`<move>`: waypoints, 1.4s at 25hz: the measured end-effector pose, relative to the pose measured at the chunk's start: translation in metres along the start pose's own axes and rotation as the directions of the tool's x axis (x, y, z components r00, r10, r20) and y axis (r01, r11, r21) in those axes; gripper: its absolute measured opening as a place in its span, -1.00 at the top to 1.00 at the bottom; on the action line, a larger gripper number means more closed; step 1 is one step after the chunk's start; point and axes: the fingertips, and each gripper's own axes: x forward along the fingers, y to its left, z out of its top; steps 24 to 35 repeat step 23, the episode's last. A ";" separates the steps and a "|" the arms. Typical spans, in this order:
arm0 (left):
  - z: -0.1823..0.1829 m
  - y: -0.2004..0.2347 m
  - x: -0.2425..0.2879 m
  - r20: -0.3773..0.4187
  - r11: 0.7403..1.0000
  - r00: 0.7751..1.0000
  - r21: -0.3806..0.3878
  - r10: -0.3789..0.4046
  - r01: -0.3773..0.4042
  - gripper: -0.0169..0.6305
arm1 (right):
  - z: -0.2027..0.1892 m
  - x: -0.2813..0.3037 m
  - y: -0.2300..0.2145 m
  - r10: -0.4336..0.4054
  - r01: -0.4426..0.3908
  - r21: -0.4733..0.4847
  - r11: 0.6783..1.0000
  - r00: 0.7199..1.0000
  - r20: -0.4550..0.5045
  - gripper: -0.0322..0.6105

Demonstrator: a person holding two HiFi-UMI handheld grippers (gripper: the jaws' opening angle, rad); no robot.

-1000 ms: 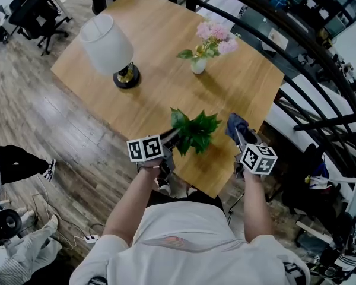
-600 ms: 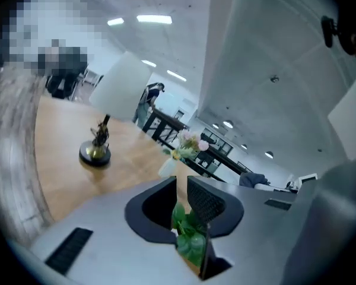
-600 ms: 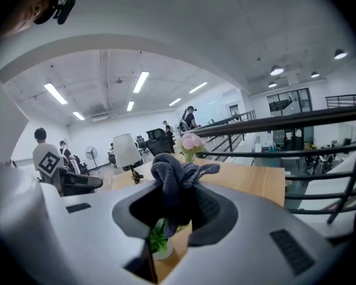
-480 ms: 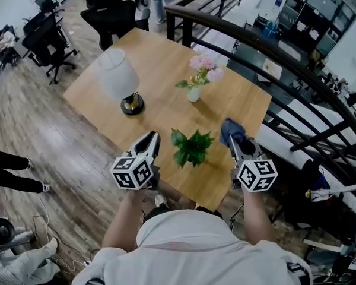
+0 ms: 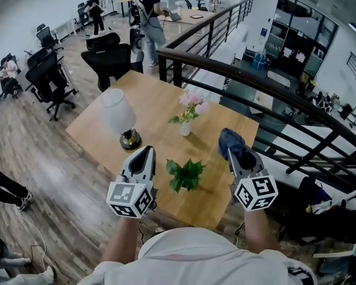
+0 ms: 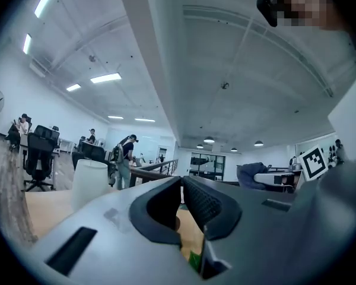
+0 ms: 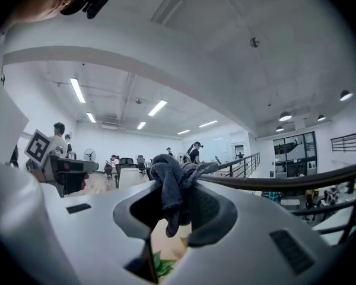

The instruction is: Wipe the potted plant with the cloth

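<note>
The person wears a white short-sleeved shirt with a faint reddish print at the chest and dark stripes at the sleeve ends. The left gripper and right gripper have smooth pale grey shells with small rectangular slots and dark ribbed fingers. Each carries a white cube with black square markers. The left fingers are closing, nothing between them.

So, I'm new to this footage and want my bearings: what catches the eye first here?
The green potted plant stands out at the near edge of the wooden table, seen between the two grippers. The right gripper clamps a dark cloth, while the left gripper has nothing between its closing jaws. Behind stand a white lamp and a vase of pink flowers.
</note>
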 end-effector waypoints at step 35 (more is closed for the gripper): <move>0.008 -0.023 -0.002 0.011 0.999 0.999 0.023 -0.042 0.042 0.89 | 0.020 -0.008 0.007 -0.013 0.014 -0.039 0.999 0.999 0.033 0.46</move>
